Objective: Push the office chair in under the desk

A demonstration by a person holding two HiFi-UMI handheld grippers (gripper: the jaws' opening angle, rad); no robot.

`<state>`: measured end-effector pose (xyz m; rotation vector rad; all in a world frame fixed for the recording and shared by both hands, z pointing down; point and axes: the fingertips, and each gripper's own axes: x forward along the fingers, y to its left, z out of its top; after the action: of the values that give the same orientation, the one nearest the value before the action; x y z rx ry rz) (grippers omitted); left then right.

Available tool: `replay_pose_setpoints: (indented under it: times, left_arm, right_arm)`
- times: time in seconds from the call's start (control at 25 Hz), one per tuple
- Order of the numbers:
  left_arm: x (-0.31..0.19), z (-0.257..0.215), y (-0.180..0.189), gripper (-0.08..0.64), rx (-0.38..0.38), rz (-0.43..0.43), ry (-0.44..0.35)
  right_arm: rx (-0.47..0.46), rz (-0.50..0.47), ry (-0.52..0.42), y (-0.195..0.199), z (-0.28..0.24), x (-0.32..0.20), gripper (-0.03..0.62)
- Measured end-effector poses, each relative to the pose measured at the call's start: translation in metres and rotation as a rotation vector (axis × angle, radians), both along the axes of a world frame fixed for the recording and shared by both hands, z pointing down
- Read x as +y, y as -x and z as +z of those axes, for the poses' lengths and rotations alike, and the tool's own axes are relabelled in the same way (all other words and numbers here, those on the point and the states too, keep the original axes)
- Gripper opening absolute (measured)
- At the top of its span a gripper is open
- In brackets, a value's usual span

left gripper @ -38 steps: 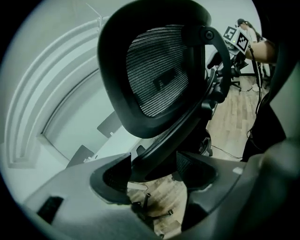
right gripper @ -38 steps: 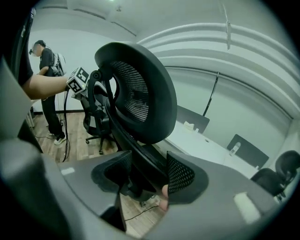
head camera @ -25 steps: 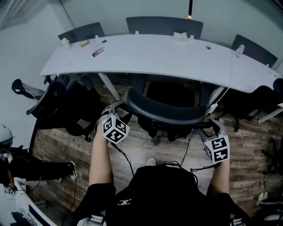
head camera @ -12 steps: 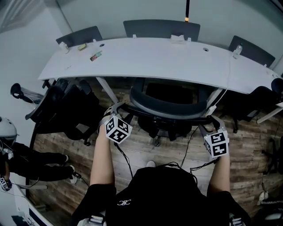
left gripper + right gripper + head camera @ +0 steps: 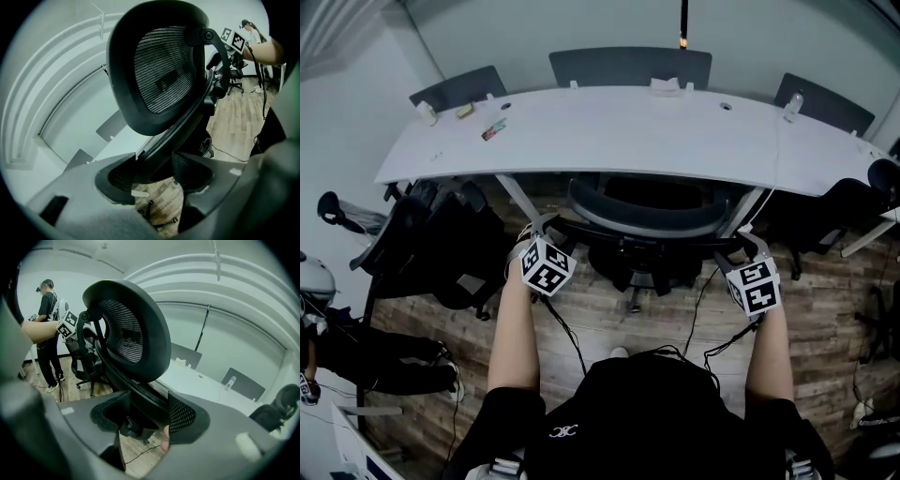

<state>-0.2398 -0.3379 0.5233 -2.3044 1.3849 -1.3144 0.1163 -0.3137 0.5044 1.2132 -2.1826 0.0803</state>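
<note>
The black office chair [image 5: 637, 223] stands at the white curved desk [image 5: 628, 136], its seat under the desktop and its back just in front of the edge. My left gripper [image 5: 538, 229] is shut on the left side of the chair's back frame. My right gripper [image 5: 742, 246] is shut on the right side. In the left gripper view the frame bar runs between the jaws of the left gripper [image 5: 157, 176], under the mesh headrest [image 5: 164, 75]. The right gripper view shows the same bar pinched in the right gripper [image 5: 145, 416], below the headrest [image 5: 124, 333].
Another black chair [image 5: 441, 244] stands close on the left, and one more [image 5: 848, 211] on the right. Grey chair backs [image 5: 628, 66] line the desk's far side. Small items [image 5: 494, 129] and a bottle [image 5: 791, 101] lie on the desk. A person's legs [image 5: 356, 354] show at the left; cables [image 5: 567, 333] cross the wood floor.
The chair and both grippers have moved forward toward the desk; the chair's back now sits closer to the desk edge.
</note>
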Motion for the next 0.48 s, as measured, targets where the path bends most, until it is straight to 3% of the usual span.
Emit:
replay_pose_setpoints:
  times: [0.48]
  left_arm:
    - [-0.068, -0.009, -0.015, 0.244, 0.003, 0.013, 0.009]
  right_arm:
    - [0.007, 0.031, 0.016, -0.013, -0.007, -0.056, 0.260]
